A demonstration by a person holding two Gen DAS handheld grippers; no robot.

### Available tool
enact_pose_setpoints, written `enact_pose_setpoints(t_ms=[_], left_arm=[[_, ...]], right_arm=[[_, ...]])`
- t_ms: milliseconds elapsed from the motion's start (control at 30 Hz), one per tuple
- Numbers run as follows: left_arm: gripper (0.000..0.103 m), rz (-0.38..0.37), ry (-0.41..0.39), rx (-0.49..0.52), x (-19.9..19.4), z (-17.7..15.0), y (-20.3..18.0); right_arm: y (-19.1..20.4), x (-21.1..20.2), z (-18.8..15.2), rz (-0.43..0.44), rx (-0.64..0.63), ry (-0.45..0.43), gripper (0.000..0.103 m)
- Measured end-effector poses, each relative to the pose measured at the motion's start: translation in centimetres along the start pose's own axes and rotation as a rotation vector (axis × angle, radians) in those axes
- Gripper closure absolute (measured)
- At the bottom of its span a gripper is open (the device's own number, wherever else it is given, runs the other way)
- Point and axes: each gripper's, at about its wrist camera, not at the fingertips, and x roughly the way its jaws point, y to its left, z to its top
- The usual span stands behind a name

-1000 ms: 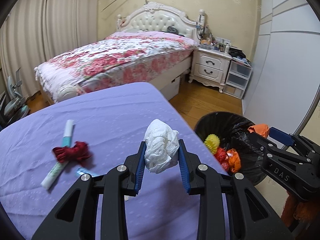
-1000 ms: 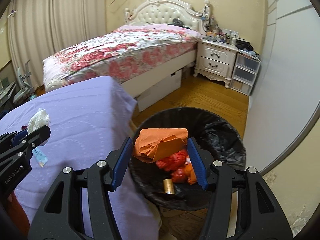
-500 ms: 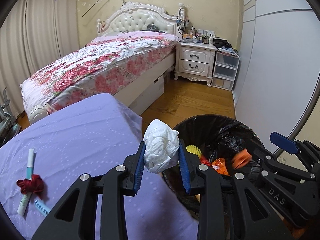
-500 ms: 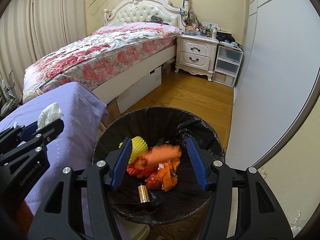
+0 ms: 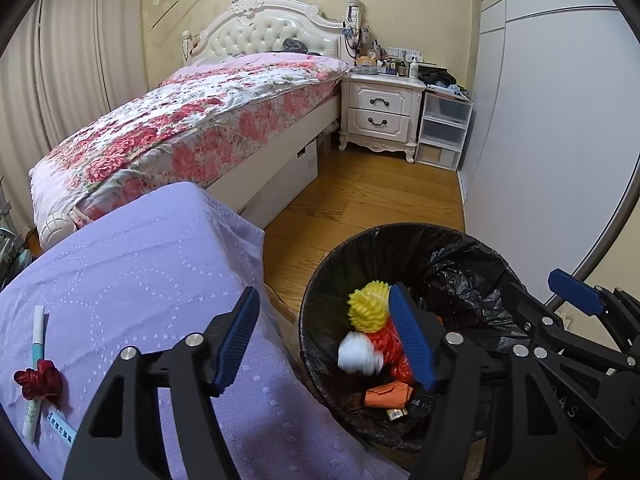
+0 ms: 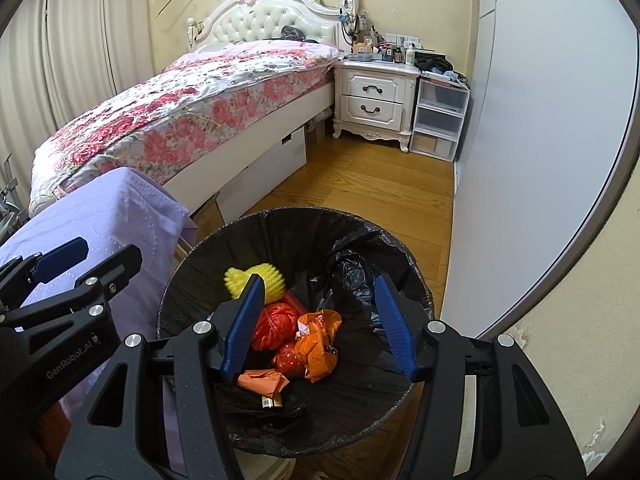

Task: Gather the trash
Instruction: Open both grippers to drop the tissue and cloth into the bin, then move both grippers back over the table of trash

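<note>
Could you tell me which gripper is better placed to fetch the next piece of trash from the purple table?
Left. The left gripper is open beside the table; the right gripper hangs over the bin.

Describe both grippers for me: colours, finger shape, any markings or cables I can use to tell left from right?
Both look alike: the left gripper and right gripper have matte black, finely textured frames with triangular cut-outs, silver round bolts and two flat fingers faced with ribbed blue pads. White lettering differs: the left body reads "GenRobot.AI", while the right shows partly hidden letters ending "AS". No cables or sleeves are visible.
</note>
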Motion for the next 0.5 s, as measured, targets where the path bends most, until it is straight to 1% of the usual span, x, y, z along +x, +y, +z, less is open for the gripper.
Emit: enact_pose_setpoints(t_ms=[67,233,367,500], left_arm=[[0.032,0.002,-0.002,-0.004,-0.1,0.0,0.0],[0.03,0.017,-0.008,-0.016,-0.7,0.1,0.4],[0.03,0.035,-0.014,-0.04,-1.7,-0.1,1.6],[0.029,0.062,-0.02,-0.065,-3.2,-0.9,3.1]], right_arm=[[0.0,0.0,0.0,0.0,0.0,-0.001,0.047],[-0.1,-0.2,0.0,0.004,0.005,-0.005,0.047],[0.3,-0.9,-0.1,0.019,-0.001,-0.011,0.047],[1.5,-1.6,-0.1,0.052,-0.015,-0.012,0.047]])
